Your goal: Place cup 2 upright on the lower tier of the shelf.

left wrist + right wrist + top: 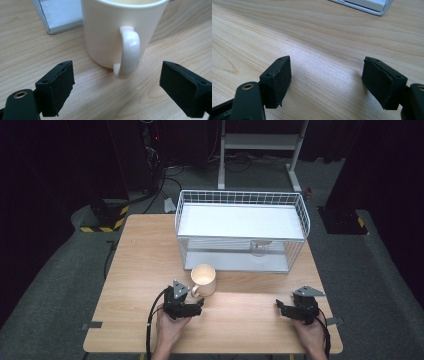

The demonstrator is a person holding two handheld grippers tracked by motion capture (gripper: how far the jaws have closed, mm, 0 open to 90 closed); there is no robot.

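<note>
Near the table's (pixel 135 270) front edge, my left gripper (pixel 117 85), jaws spread, faces the mug's (pixel 107 32) handle (pixel 130 50); I'd centre before pinching. Right gripper (pixel 327 80) spread, idle.

The light wooden surface (pixel 140 270) is lit evenly from above; the surroundings fall to near black. The high view is soft and low in detail. In the left gripper view, a glare streak marks the cream ceramic mug's handle (pixel 130 53). The near black foam-padded fingers (pixel 277 79) are slightly blurred.

Glossy smooth cream ceramic mug (pixel 110 32), matt light wood-grain bench (pixel 140 270), white wire metal basket (pixel 240 200), my matt black rubbery fingers (pixel 56 87)
</note>
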